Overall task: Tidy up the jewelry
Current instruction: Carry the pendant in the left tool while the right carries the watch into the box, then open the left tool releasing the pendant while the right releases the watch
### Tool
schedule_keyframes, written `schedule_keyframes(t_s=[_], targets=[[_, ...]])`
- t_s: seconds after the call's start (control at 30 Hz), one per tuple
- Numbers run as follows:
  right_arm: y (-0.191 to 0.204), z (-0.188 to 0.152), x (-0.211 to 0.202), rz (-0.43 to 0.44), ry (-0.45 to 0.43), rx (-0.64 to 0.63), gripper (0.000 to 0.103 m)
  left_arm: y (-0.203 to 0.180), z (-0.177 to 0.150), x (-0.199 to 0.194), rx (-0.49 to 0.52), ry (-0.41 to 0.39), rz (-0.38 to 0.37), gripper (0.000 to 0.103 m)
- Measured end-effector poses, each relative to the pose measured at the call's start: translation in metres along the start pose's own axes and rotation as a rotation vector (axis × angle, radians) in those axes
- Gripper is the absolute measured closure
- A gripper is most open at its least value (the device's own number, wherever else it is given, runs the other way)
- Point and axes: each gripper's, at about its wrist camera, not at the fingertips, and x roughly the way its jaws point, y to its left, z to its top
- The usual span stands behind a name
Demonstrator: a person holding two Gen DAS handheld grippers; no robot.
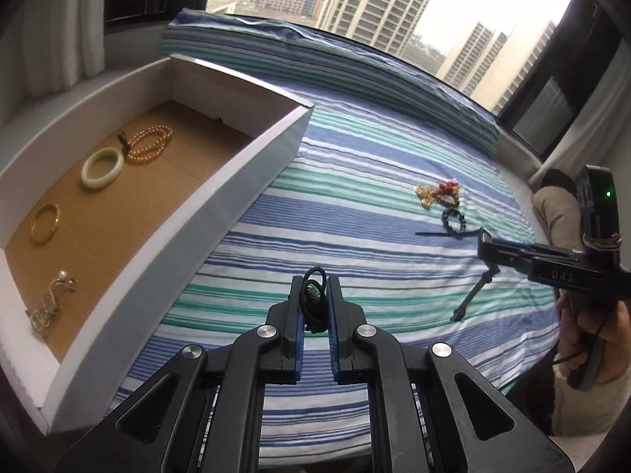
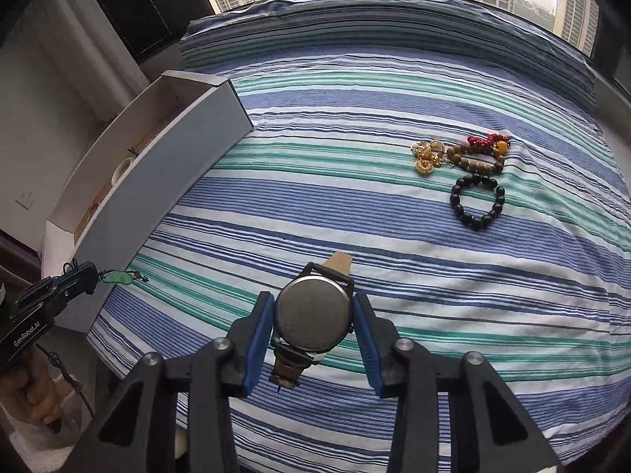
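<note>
Jewelry is split between two places: four pieces already lie in the white box [image 1: 221,181] at the left edge of the striped bed [image 1: 355,181], and a small pile still waits on the sheet toward the window.

In the box I can make out a pale green bangle [image 1: 101,167], an amber bead strand [image 1: 150,145], a gold bangle [image 1: 45,224] and a gold brooch with pearls [image 1: 49,307]. On the bed remain a black bead bracelet [image 2: 476,204], a brown wooden bead bracelet [image 2: 475,159] with red beads [image 2: 487,141] beside it, and gold earrings [image 2: 426,155].

My right tongs [image 2: 313,331] are clamped on the case of a wristwatch [image 2: 313,313], back side up, its strap hanging loose at both ends. My left tongs [image 1: 314,307] are squeezed tight on a black cord carrying a small green pendant [image 2: 122,277].

I judge the watch the riskier load: the pads grip a smooth round case on its edge, so a jolt or tilt could let it twist out. The dangling pendant could swing and catch the box wall, or its thin cord could slip through the pads. Dropping either carelessly could also tangle it with pieces already laid out.
</note>
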Motion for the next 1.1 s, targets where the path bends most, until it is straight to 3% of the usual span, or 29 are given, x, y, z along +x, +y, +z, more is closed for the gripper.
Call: schedule_keyframes(t_s=[0.1,0.23,0.37,0.5,0.63,0.8,1.0,1.07,1.1], targets=[[0.034,0.023,-0.012,0.053,-0.054,-0.071,0.062,0.021,0.014,-0.027,-0.041,-0.051,0.034,0.095],[0.093,0.062,-0.023,0.121,-0.140,-0.185,0.062,0.061,0.032,-0.055,-0.100,-0.114,0.143,0.095],[0.163,0.095,-0.019,0.180,-0.184,-0.312,0.062,0.103,0.047,-0.057,-0.186,-0.087,0.233,0.095],[0.233,0.123,0.010,0.251,-0.137,-0.429,0.062,0.138,0.054,-0.043,-0.254,-0.003,0.282,0.095],[0.284,0.141,0.058,0.259,-0.056,-0.523,0.062,0.158,0.057,-0.027,-0.316,0.053,0.299,0.095],[0.314,0.143,0.114,0.232,0.051,-0.595,0.062,0.176,0.052,-0.010,-0.371,0.090,0.318,0.095],[0.322,0.136,0.149,0.181,0.094,-0.624,0.060,0.191,0.045,0.011,-0.409,0.131,0.327,0.093],[0.320,0.137,0.151,0.184,0.085,-0.610,0.060,0.193,0.046,0.011,-0.407,0.121,0.357,0.071],[0.320,0.139,0.150,0.186,0.078,-0.603,0.056,0.193,0.047,0.008,-0.406,0.114,0.374,0.044]])
